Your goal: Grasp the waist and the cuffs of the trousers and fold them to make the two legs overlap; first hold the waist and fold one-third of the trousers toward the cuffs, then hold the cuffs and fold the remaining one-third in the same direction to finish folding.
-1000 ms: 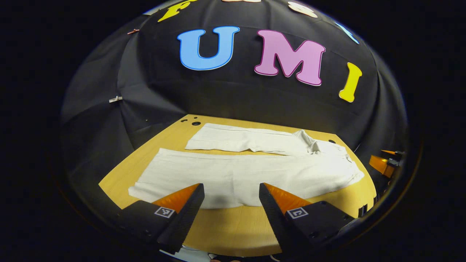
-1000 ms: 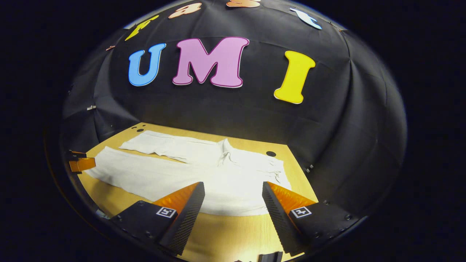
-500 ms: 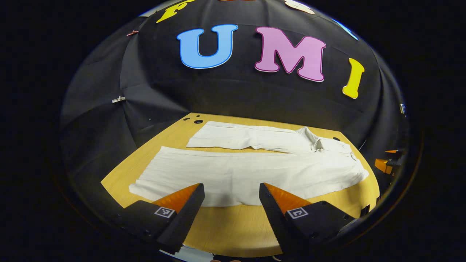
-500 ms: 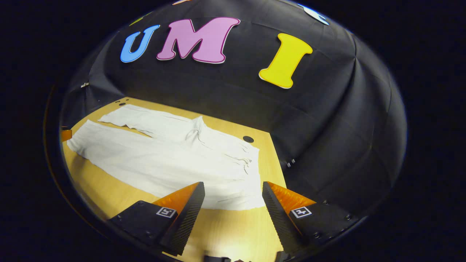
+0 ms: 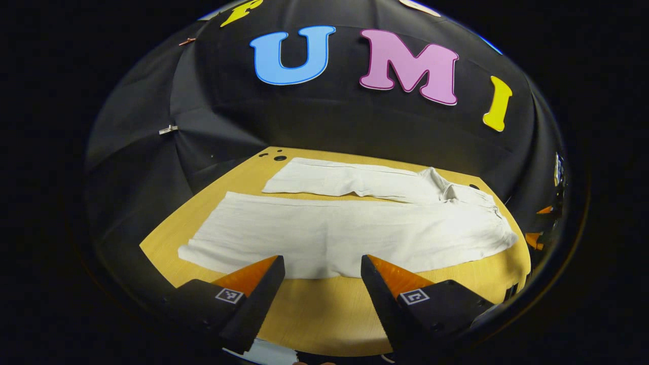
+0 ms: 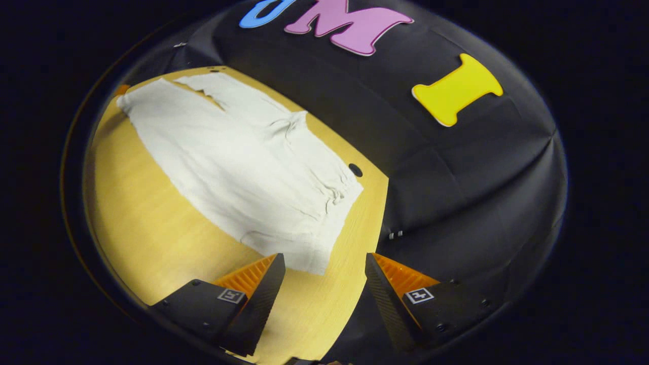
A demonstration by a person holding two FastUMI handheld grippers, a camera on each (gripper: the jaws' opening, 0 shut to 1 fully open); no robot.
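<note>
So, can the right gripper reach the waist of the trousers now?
Probably yes: the right gripper is open, the waist lies flat just ahead of it, and only bare table lies between.

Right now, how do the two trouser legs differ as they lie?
The near leg looks broader and lies smooth; the far leg looks narrower and bunches near the waist. Both are off-white, flat on the table, not yet overlapped, and untouched by either gripper.

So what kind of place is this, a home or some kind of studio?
Probably a staged recording booth, not a home: black cloth wall behind, a bare light wooden table with drilled holes, and only white linen-like trousers laid flat on it.
</note>
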